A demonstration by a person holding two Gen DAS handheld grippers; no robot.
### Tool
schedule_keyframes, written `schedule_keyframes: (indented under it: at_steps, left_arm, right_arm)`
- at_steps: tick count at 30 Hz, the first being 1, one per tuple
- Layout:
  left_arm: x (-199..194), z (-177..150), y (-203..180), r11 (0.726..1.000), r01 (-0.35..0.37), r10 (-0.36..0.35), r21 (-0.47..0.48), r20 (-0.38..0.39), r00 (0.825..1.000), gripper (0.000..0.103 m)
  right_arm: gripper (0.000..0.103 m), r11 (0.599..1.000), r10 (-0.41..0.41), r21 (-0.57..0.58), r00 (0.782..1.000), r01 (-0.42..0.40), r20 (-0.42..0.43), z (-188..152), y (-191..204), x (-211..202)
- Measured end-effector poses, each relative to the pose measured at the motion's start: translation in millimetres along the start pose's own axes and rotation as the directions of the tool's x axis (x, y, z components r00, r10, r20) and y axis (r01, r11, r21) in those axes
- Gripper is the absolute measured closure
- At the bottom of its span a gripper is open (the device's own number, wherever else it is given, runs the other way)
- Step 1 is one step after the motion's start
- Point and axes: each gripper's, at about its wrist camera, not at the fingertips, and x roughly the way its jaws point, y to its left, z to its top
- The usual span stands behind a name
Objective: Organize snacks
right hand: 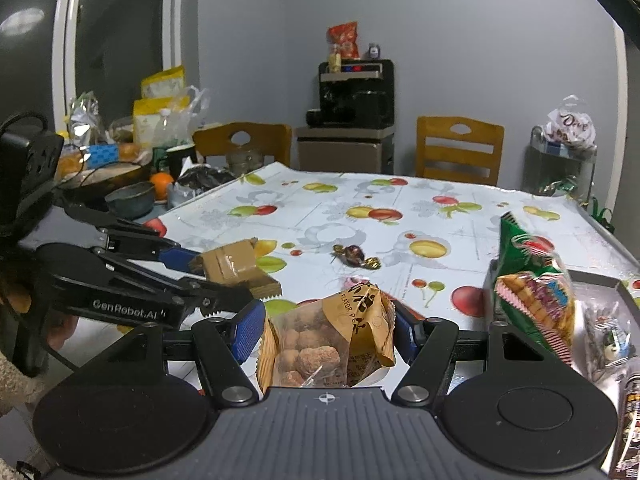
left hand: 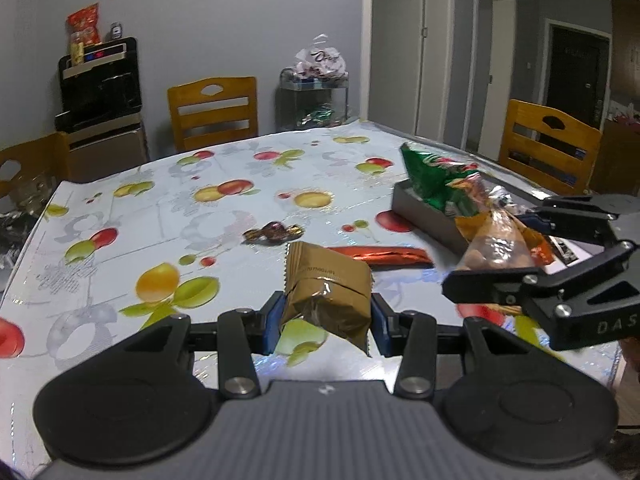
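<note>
Gripped in the left hand-held gripper (left hand: 326, 318), a gold packet (left hand: 326, 294); the right hand-held gripper (right hand: 326, 334) clamps a peanut bag (right hand: 320, 344). Both seem mid-carry and next need lowering into the grey tray (left hand: 424, 214).

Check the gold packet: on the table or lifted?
Lifted. The gold packet is clamped between the left tool's blue pads, hanging tilted above the table; the right wrist view shows it clear of the cloth too.

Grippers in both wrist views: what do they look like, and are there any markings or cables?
Both are black linkage frames with silver pivot pins, round black discs and a ribbed grey base. The left gripper and right gripper have blue ribbed finger pads. The left one's side reads "GenRobot.AI"; the right's shows "DAS" at the frame edge. A thin dark cable loops beside the left gripper's body.
</note>
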Motion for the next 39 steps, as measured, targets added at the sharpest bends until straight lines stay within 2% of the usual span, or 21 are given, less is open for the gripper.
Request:
schedule_keyframes:
  at_steps: [18, 24, 31, 39]
  left_arm:
    - [10.1, 37.2, -76.5, 0.981, 0.159, -0.163, 0.111, 0.029, 0.986, 0.061]
    - [15.3, 49.5, -103.1, 0.962, 0.235, -0.242, 0.137, 0.037, 0.969, 0.061]
    - [29.4, 58.6, -133.8, 0.942, 0.284, -0.291, 0.179, 0.011, 0.957, 0.061]
    - [44.0, 63.6, -165.9, 0.915, 0.34, -0.343, 0.217, -0.023, 0.939, 0.061]
  right_arm:
    - [0.038, 0.991, -0.126, 0.046, 0.989, 0.122, 0.082, -9.2, -56.9, -61.8]
    - [0.038, 0.979, -0.2, 0.057, 0.974, 0.195, 0.107, -11.4, -84.7, -85.6]
    - [0.038, 0.952, -0.298, 0.112, 0.949, 0.286, 0.106, -24.1, -123.3, -110.3]
    - [0.038, 0.932, -0.331, 0.18, 0.942, 0.315, 0.064, -46.9, -153.1, -123.0]
